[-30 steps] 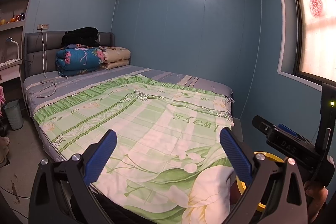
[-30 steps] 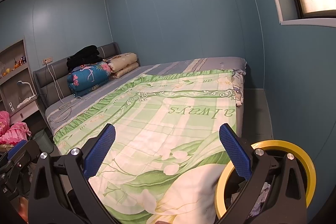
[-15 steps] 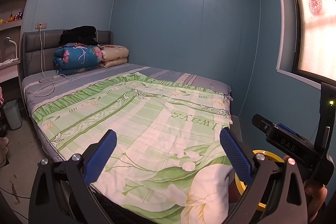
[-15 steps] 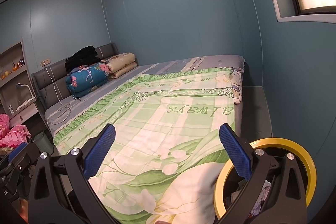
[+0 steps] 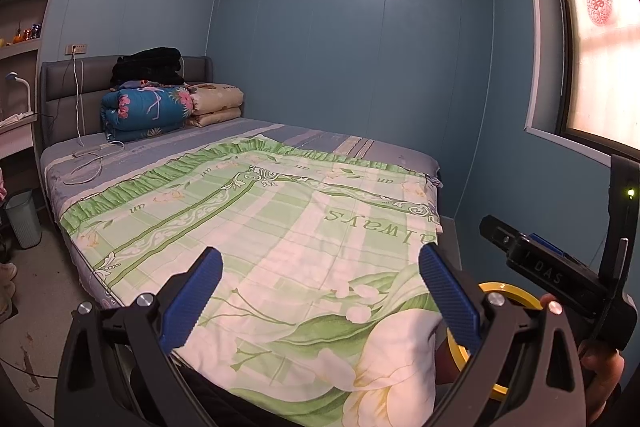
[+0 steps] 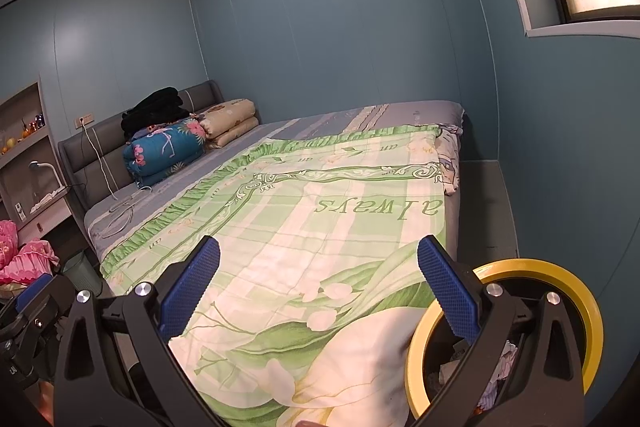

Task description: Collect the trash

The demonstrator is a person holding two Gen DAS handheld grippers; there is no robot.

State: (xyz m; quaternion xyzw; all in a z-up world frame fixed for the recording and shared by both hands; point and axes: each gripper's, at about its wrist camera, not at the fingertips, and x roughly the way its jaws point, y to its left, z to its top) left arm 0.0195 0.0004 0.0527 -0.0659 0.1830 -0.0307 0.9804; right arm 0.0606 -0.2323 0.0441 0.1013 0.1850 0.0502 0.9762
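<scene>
Two grippers hover over the foot of the bed, fingers spread wide and gripping nothing. From left: grey bin on the floor beside the bed, left gripper over the green quilt, right gripper over the same quilt. Yellow-rimmed trash bin sits just right of the bed's foot, scraps inside, behind the right finger.

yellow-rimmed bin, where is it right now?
Lower right in both views: the yellow-rimmed bin sits on the floor beside the bed's foot corner, behind the right gripper's finger.
</scene>
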